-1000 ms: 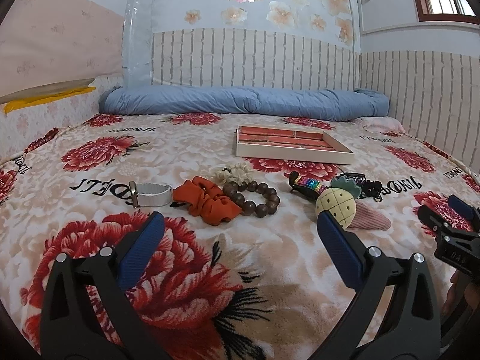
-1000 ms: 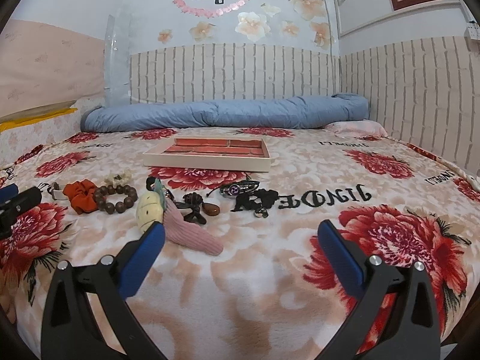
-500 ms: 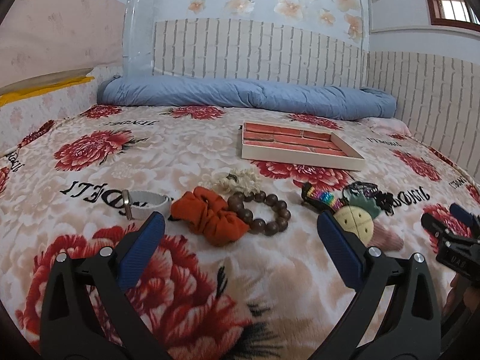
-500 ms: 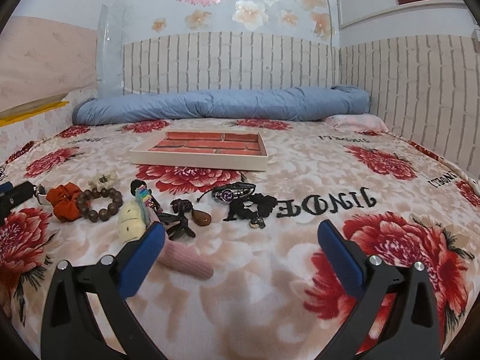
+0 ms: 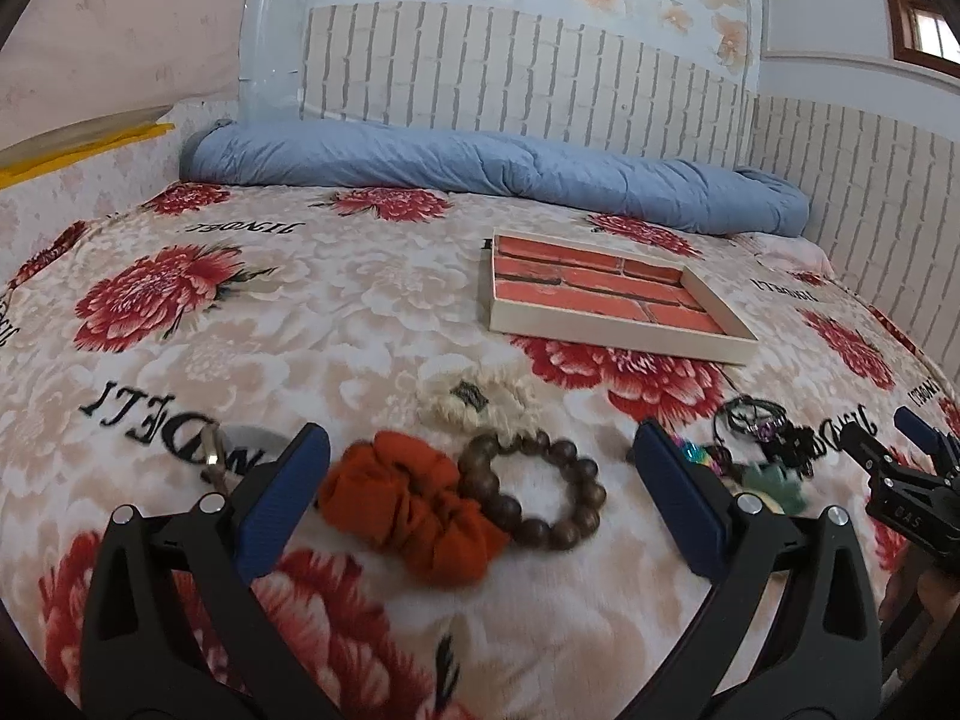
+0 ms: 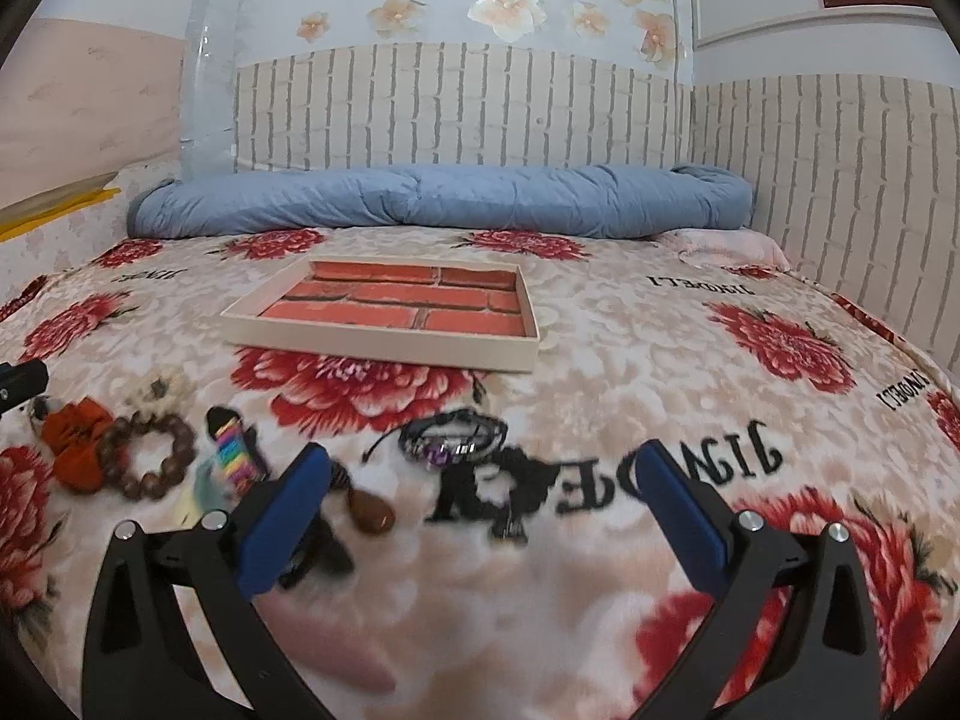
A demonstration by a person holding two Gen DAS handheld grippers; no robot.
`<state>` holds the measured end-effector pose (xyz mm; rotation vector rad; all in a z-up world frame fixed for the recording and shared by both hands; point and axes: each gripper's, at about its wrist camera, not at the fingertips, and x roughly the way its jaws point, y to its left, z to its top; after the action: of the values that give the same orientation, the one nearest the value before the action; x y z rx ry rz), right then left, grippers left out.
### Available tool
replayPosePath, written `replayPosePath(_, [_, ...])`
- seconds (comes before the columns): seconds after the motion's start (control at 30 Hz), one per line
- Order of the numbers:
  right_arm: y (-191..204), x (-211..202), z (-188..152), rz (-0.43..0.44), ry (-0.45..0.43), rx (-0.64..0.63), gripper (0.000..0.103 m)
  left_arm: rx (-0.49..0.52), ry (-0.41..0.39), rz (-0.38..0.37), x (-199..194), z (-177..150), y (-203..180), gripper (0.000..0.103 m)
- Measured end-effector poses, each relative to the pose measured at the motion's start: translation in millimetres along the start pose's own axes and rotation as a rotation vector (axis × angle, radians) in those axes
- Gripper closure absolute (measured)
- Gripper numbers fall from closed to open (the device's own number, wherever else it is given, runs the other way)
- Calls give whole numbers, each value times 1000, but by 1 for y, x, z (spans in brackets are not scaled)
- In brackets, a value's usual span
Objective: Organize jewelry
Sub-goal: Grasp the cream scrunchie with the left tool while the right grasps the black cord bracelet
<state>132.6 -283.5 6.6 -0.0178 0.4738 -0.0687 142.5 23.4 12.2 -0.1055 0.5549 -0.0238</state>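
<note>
Moved forward and lower over the floral blanket (image 5: 336,324) since 1.0 s ago, both grippers; items larger in frame, wall decorations mostly out of top edge

Left gripper (image 5: 474,495): fingers spread wide, nothing between pads. Orange scrunchie (image 5: 414,504) and brown bead bracelet (image 5: 534,492) lying between the fingertips, touching each other. Cream scrunchie (image 5: 474,399) just beyond the bracelet. White band with metal buckle (image 5: 231,441) partly hidden behind left finger (image 5: 282,498)

Right gripper (image 6: 480,507): fingers spread wide, empty. Dark braided bracelet with purple stone (image 6: 453,438) lying just ahead, between the fingertips. Black scrunchie-like item (image 6: 504,495) nearer, blurred. Brown teardrop pendant (image 6: 372,510) beside left pad. Rainbow-striped clip (image 6: 231,456) further left. Pink item (image 6: 324,642) at bottom, too blurred to identify

Cream tray with brick-pattern base (image 6: 384,348), nothing inside, well beyond all jewelry, toward rolled blue duvet (image 6: 438,201)

Right gripper also seen at right edge of left wrist view, above blanket
</note>
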Motion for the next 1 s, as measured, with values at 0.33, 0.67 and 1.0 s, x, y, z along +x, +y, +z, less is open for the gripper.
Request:
replayPosePath(0.33, [2,50,24,-18,48,-5,4,-4,117,-4,65,33,5,5])
replayPosePath(0.67, [-5,105,19,-46,220,9,4,45,264,1,120,37,8,5])
replayPosePath(1.0, [-8,133,18,-50,309,23,10,86,329,29,138,36,15,8])
